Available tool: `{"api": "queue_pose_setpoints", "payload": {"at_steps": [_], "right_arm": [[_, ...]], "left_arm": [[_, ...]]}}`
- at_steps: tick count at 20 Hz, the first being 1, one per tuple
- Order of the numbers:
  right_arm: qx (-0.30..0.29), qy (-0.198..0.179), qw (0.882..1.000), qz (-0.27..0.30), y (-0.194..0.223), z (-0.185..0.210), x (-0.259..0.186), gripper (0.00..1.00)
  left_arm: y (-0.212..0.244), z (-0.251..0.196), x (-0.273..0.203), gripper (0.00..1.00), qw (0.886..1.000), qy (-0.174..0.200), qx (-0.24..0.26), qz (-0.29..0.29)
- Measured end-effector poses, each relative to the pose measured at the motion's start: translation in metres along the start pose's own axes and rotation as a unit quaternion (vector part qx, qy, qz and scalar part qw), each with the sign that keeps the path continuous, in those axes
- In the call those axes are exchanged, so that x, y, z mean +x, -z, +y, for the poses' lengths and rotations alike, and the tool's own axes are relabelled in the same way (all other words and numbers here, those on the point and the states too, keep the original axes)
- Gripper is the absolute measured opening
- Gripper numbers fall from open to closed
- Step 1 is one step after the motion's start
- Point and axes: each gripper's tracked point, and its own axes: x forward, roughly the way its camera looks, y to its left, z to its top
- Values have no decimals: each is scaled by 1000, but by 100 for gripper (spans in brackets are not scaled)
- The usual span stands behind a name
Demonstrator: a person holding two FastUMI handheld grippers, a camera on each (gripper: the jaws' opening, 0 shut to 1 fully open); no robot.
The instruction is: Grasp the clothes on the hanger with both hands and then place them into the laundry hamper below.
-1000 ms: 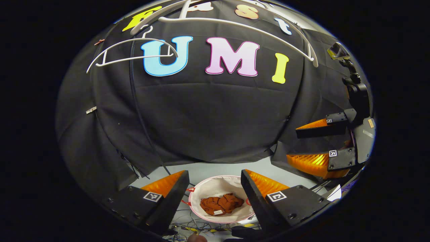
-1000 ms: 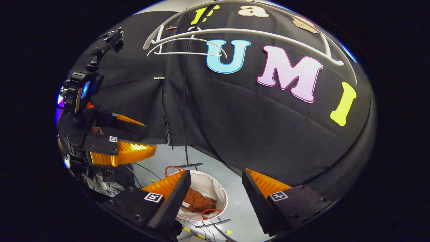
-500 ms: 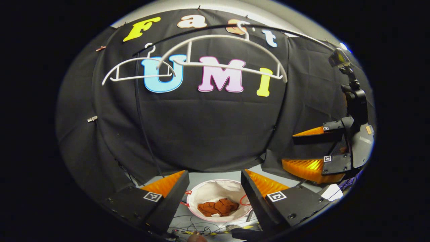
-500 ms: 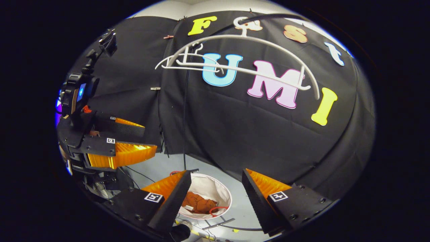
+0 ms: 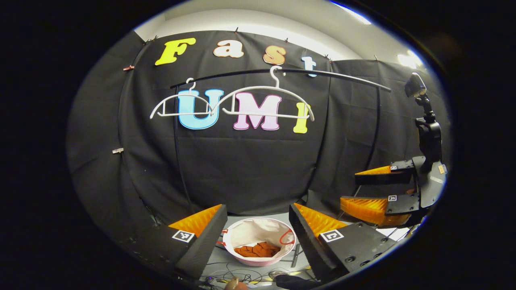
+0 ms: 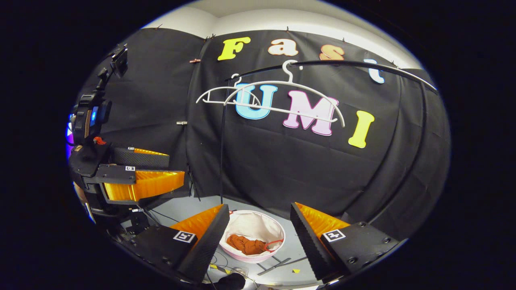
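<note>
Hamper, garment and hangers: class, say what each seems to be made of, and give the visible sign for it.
Hamper: soft white fabric, it seems; the wall creases and sags, and thin red loop handles show at the rim.
Garment: matte rust-brown cloth, crumpled in folds inside the hamper.
Hangers: probably smooth white plastic, though coated wire is possible; thin, evenly curved, faintly glossy, hooked on a dark rail.

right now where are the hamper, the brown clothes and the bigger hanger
laundry hamper [image 5: 258, 230]: left gripper view, bare white inner wall
brown clothes [image 5: 258, 250]: left gripper view, middle of the heap
bigger white hanger [image 5: 267, 116]: left gripper view, bottom bar
</note>
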Motion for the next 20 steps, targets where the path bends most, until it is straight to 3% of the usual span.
{"api": "queue_pose_setpoints", "payload": {"at_steps": [8,12,16,20], "right_arm": [[49,41,995,-80,-57,4,-68,98],[56,71,984,-156,-107,-4,-101,98],[88,61,971,-213,-133,3,-117,97],[83,55,962,-255,-153,6,-135,97]], "left_arm": [[-60,-21,-63,97,996,10,29,-78],[-98,-28,-90,96,991,14,23,-134],[-132,-30,-113,97,983,11,19,-183],[-170,-33,-140,97,971,-9,19,-237]]}}
